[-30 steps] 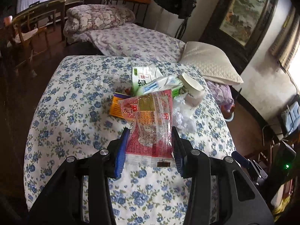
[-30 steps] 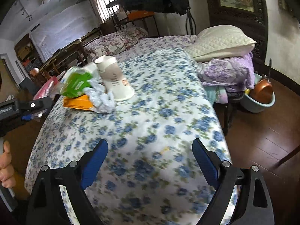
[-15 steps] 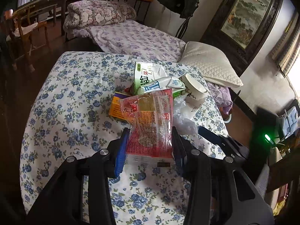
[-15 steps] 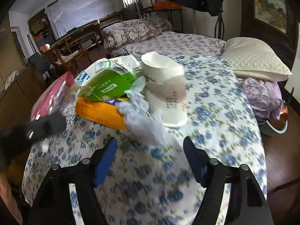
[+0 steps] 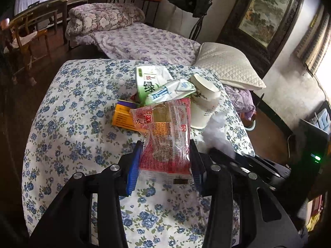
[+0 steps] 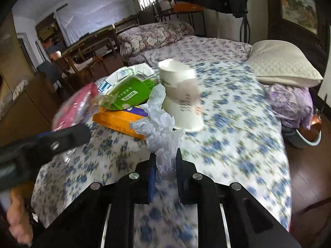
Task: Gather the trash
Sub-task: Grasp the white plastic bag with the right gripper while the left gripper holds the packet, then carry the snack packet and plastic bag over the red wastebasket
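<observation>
The left tongs [image 5: 165,161] are clamped on a red snack wrapper [image 5: 165,136], held just above the flowered bed [image 5: 68,107], while the right tongs [image 6: 164,171] have pinched together on a crumpled clear plastic bag [image 6: 163,136] beside the paper cups [image 6: 182,95]. Gathering is mid-way; next, I judge, the bag must be lifted clear without toppling the cups or dragging the orange box [image 6: 120,119].

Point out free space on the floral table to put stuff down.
Free: the table's left side, beyond the orange box, and the near edge by the tongs. In the right wrist view, free cloth right of the paper cups, toward the pillow. Crowded: the centre pile.
</observation>
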Demonstrator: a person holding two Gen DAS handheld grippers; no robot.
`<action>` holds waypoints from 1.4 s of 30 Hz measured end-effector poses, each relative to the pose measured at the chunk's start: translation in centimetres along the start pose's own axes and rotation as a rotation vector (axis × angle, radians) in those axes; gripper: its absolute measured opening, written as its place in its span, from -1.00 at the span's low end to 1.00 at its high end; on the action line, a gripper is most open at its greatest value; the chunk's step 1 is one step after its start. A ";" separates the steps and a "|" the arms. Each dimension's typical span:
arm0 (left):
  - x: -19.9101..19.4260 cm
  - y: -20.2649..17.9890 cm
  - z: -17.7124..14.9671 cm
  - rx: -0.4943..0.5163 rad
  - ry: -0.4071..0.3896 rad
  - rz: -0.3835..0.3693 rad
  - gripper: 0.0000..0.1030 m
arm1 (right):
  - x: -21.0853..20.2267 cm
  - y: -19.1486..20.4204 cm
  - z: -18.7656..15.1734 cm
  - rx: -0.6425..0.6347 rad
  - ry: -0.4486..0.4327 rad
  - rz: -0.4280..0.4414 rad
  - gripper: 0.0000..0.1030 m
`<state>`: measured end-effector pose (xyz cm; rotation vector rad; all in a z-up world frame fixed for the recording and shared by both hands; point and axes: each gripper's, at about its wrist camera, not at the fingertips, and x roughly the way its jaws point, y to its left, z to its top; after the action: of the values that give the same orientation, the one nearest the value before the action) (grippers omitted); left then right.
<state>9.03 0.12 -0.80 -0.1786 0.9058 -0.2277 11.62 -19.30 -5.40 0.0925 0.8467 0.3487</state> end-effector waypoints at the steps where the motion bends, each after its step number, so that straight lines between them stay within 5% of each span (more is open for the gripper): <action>1: -0.1 -0.4 -0.1 0.016 -0.003 0.000 -0.15 | -0.5 -0.3 -0.4 0.004 -0.004 -0.002 -0.66; 30: 4.0 -15.5 -5.1 0.285 0.125 -0.174 -0.15 | -12.0 -15.1 -9.9 0.331 -0.119 -0.239 -0.65; 42: 5.8 -24.5 -8.9 0.404 0.243 -0.380 -0.15 | -13.0 -21.8 -15.4 0.444 -0.064 -0.327 -0.65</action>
<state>2.51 -25.49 -4.52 0.0562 1.0421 -0.7918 -1.97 -45.05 -11.02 0.3706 0.8482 -0.1533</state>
